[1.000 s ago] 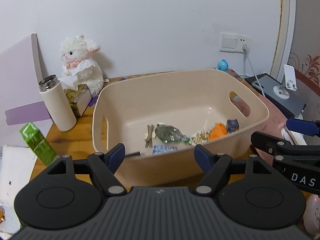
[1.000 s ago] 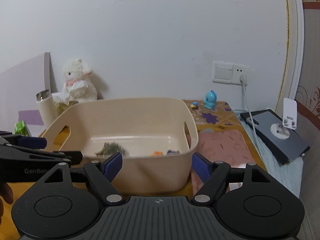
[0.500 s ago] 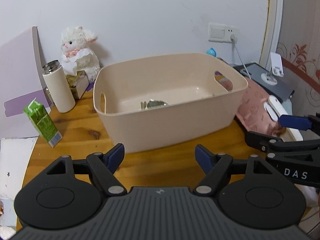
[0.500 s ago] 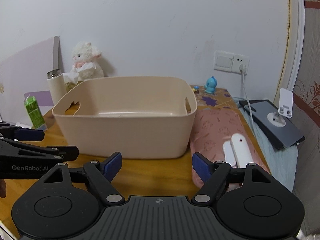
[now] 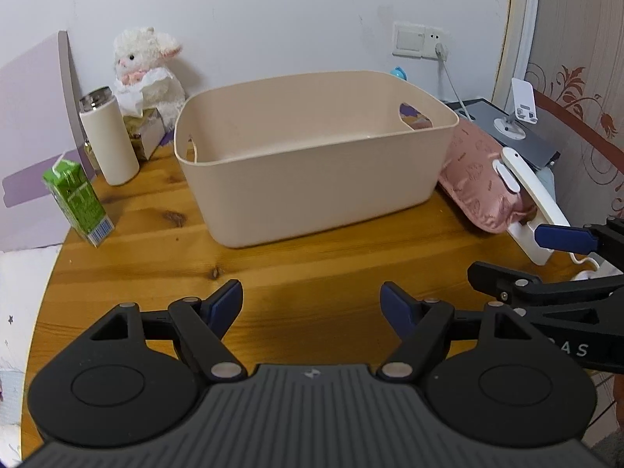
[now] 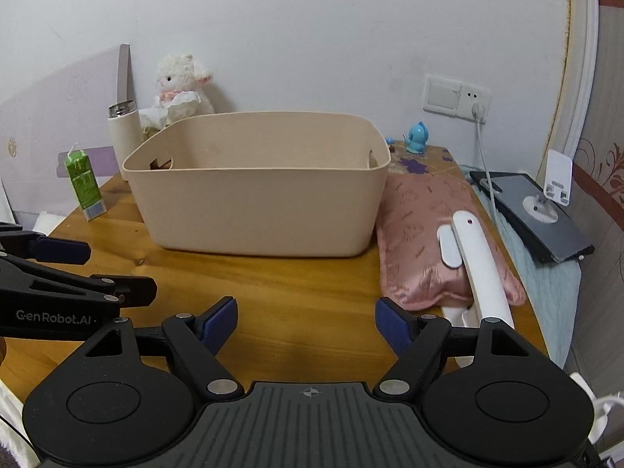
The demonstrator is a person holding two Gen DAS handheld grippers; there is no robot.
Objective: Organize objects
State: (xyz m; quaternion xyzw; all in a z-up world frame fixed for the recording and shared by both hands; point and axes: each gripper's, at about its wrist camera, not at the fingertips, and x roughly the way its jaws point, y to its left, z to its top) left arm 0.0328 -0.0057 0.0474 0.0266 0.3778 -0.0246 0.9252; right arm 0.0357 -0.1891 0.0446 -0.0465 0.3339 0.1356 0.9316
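A beige plastic bin [image 5: 312,156] with cut-out handles stands on the wooden table [image 5: 292,273]; it also shows in the right wrist view [image 6: 257,183]. Its contents are hidden behind its near wall. My left gripper [image 5: 310,306] is open and empty, low over the table's front, well back from the bin. My right gripper [image 6: 306,321] is open and empty too, beside the left one. The right gripper shows in the left wrist view [image 5: 546,257], and the left gripper in the right wrist view [image 6: 101,269].
A green juice carton [image 5: 76,201], a white flask [image 5: 107,136], a tissue box [image 5: 144,132] and a plush lamb [image 5: 146,66] stand left and behind the bin. A pink pillow [image 6: 425,241] with a white device [image 6: 479,265] lies right. A dark tablet [image 6: 534,214] and a blue figurine [image 6: 417,138] are beyond.
Both grippers have pulled back and lowered away from the bin. The small items inside the bin have dropped out of sight behind its near wall. Both stay open.
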